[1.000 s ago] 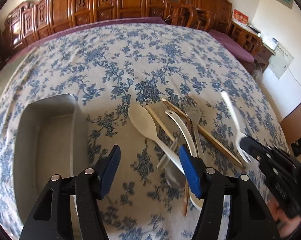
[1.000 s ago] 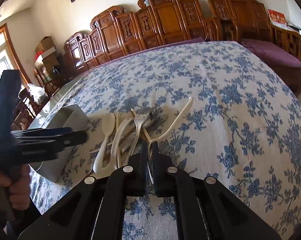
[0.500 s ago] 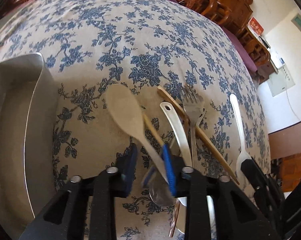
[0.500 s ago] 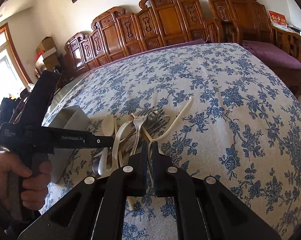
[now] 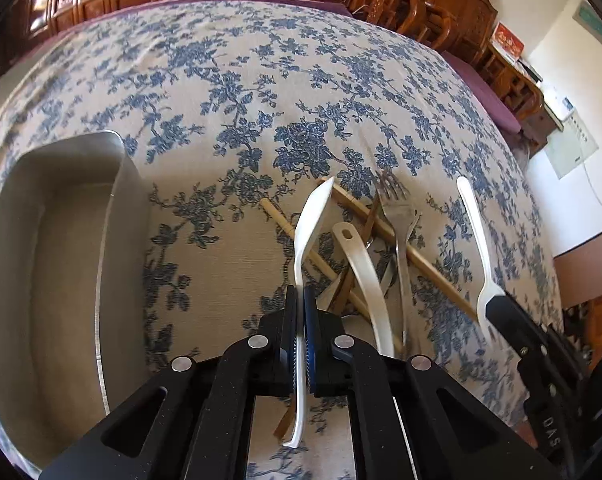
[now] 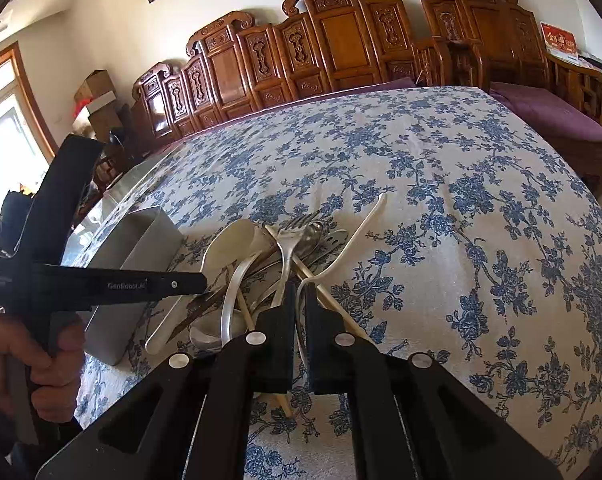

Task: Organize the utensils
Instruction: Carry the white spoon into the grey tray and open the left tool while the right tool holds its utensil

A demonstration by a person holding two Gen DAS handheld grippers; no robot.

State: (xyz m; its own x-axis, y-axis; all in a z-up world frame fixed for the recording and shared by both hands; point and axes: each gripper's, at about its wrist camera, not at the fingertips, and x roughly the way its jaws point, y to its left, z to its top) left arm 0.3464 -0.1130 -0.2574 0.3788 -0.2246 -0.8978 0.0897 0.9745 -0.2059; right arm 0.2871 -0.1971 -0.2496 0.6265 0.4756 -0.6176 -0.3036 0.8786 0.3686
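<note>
My left gripper [image 5: 299, 296] is shut on the handle of a cream plastic spoon [image 5: 307, 232], which stands on edge, lifted above the utensil pile; in the right wrist view its bowl [image 6: 231, 242] shows beside the left gripper [image 6: 197, 282]. The pile holds a white ladle-style spoon [image 5: 361, 264], a metal fork [image 5: 399, 216], chopsticks [image 5: 417, 264] and darker pieces. My right gripper [image 6: 299, 292] is shut on a white plastic fork [image 6: 353, 236] at its tine end, handle pointing away; it also shows in the left wrist view [image 5: 475, 232]. A metal tray [image 5: 61, 264] stands at the left.
The table has a blue floral cloth [image 6: 461, 200]. Carved wooden chairs [image 6: 333, 40] line the far edge, with a purple cushion [image 6: 541, 108] at the right. The tray [image 6: 141, 248] stands left of the pile in the right wrist view.
My left gripper has closed on the cream spoon's handle and lifted it, turning it on edge. My right gripper stays shut on the white fork, nearly still.
</note>
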